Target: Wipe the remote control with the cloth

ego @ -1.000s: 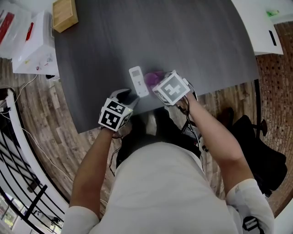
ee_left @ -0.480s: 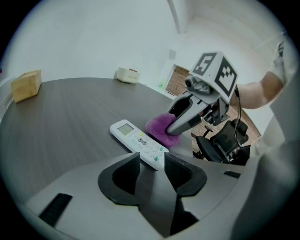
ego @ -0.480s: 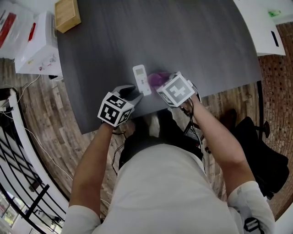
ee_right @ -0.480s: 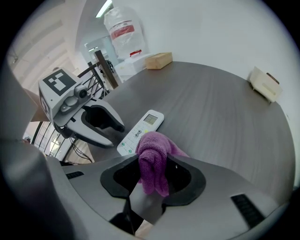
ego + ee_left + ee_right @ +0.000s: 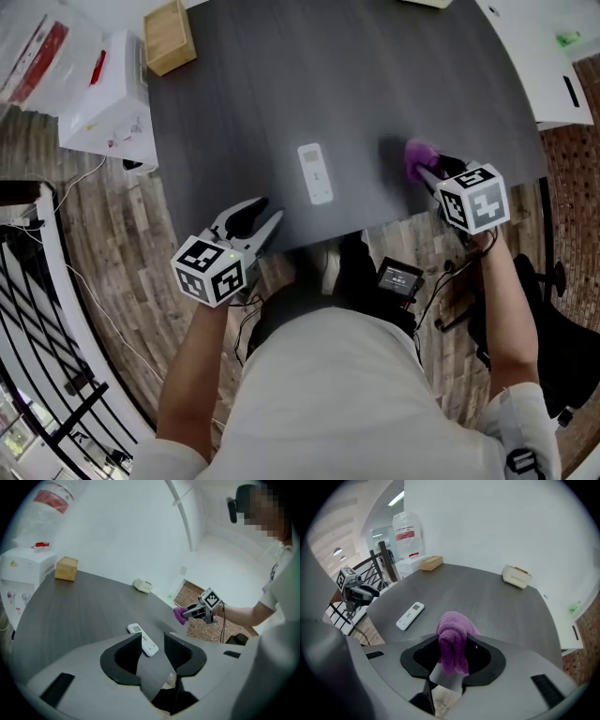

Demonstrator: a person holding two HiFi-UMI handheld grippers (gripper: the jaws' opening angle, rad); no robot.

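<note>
- Remote control [image 5: 315, 172] flat on tabletop [image 5: 394, 66], mid-frame, untouched, exposed for a wipe.
- Left gripper [image 5: 253, 217], lower left: partly open, empty, clear of it.
- Right gripper [image 5: 433, 173], right of frame: clamped on bunched purple cloth [image 5: 417, 157], ready for wiping.

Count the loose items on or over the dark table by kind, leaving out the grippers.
Remote control: 1
Purple cloth, clamped in the right gripper: 1
Wooden box: 1
Beige block: 1
Total: 4
</note>
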